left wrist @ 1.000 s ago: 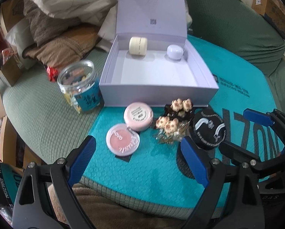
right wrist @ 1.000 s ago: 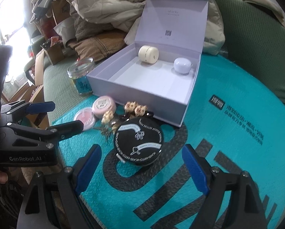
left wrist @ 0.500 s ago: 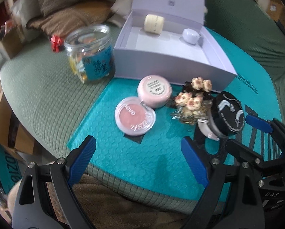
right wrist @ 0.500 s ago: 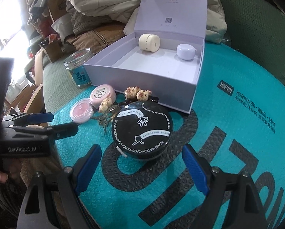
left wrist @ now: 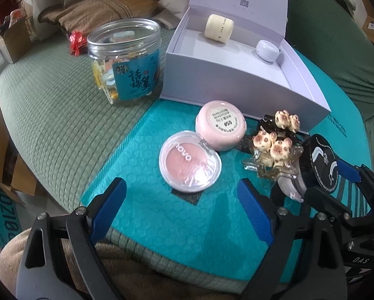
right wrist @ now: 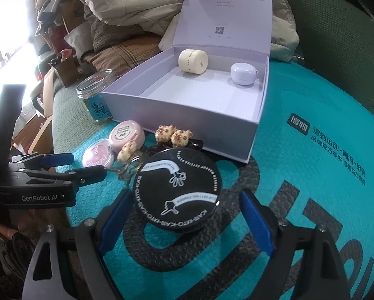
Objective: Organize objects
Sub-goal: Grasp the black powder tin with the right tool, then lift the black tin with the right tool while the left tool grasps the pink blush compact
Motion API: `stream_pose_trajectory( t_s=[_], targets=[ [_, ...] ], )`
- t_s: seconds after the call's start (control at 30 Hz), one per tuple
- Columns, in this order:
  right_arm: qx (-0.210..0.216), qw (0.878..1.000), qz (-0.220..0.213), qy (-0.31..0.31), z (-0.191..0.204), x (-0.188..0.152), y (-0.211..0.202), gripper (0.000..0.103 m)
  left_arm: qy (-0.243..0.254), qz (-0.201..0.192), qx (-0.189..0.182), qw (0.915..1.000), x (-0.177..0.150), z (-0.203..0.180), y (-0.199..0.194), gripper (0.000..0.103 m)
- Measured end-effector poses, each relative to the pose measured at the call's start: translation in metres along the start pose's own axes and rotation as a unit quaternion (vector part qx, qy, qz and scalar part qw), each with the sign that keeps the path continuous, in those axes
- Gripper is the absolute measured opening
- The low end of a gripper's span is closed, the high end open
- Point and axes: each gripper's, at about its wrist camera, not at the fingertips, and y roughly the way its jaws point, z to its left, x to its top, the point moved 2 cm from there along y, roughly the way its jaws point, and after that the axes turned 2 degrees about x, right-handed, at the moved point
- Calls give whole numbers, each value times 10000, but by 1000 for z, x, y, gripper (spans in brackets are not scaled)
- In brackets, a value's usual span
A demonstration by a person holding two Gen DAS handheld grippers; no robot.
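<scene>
Black round powder compact with white lettering (right wrist: 178,190) now sits between the wide-open fingers of the right gripper (right wrist: 184,222), which has closed in over the last second without yet pinching; a grasp looks imminent. The left gripper (left wrist: 180,208), also spread wide, has dropped toward the clear-lidded pink blush pan (left wrist: 190,166). Only the right view shows the compact's whole lid; the left view alone reveals the open lavender box (left wrist: 237,85) holding a cream jar (left wrist: 219,28).

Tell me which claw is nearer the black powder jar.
Right. The right claw straddles the black powder jar, open; the left claw sits off to its left.
</scene>
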Motion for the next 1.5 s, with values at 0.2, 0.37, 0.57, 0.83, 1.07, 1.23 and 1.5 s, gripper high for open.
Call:
stream_pose_trajectory(
  t_s=[0.2, 0.37, 0.57, 0.83, 1.07, 1.23, 1.5],
  targets=[
    [71, 9999, -100, -84, 2, 1, 1, 77, 206, -91, 58, 9997, 5, -5, 7, 84],
    [79, 9998, -128, -152, 4, 0, 1, 70, 468, -234, 224, 9984, 8, -14, 12, 72],
    [57, 9998, -89, -177, 1, -2, -2, 70, 618, -330, 203, 9973, 9, -16, 12, 54],
    [43, 9998, -30, -217, -2, -9, -9, 70, 679, -145, -155, 9975, -4, -24, 2, 54],
    [127, 9996, -37, -243, 0, -13, -11, 70, 729, -29, -446, 9963, -17, -33, -7, 54],
    [128, 9994, -63, -322, 4, -10, -8, 70, 817, -7, -473, 9955, -24, -39, -9, 54],
    [87, 9992, -53, -378, 5, -5, 0, 70, 914, -81, -418, 9949, -24, -43, -6, 54]
  ],
)
